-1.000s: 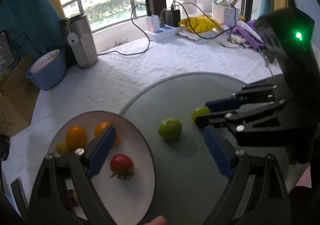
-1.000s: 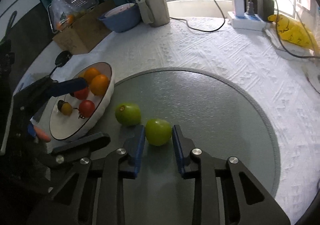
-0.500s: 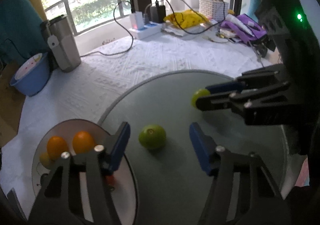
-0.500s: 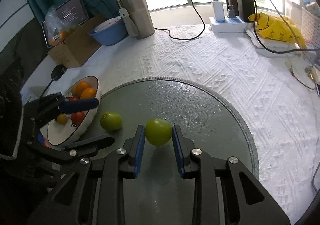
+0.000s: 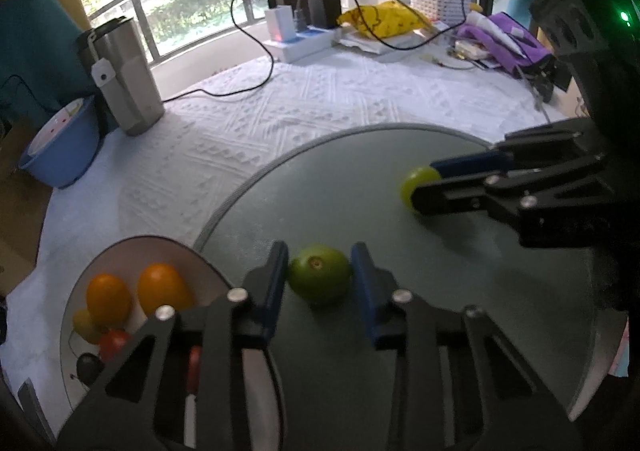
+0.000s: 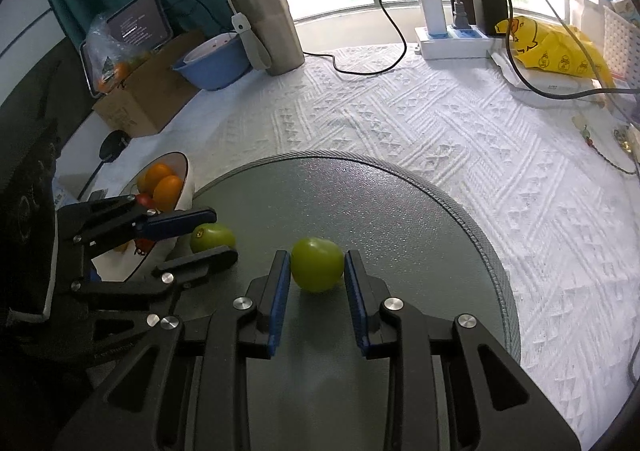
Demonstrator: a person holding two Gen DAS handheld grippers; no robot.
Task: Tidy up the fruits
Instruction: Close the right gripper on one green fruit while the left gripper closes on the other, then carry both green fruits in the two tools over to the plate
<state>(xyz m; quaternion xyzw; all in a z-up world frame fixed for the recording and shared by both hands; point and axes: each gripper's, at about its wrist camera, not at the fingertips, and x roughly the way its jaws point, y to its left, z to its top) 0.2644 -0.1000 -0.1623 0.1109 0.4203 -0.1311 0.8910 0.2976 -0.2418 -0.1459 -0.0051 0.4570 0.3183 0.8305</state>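
Two green fruits lie on a round grey mat. My left gripper has one green fruit between its blue pads; the jaws are closing and both pads touch it. The right wrist view shows the same left gripper around that fruit, beside the bowl. My right gripper is shut on the second green fruit, also seen in the left wrist view as the right gripper and its fruit. A white bowl at the mat's left holds oranges, red tomatoes and a small yellow fruit.
On the white patterned tablecloth stand a steel tumbler, a blue bowl, a cardboard box and a power strip with trailing cables. A yellow bag, a white basket and purple cloth crowd the far right.
My left gripper moved from over the bowl to the nearer green fruit, and its wide jaws closed in around it. The right gripper kept its hold on the other fruit.
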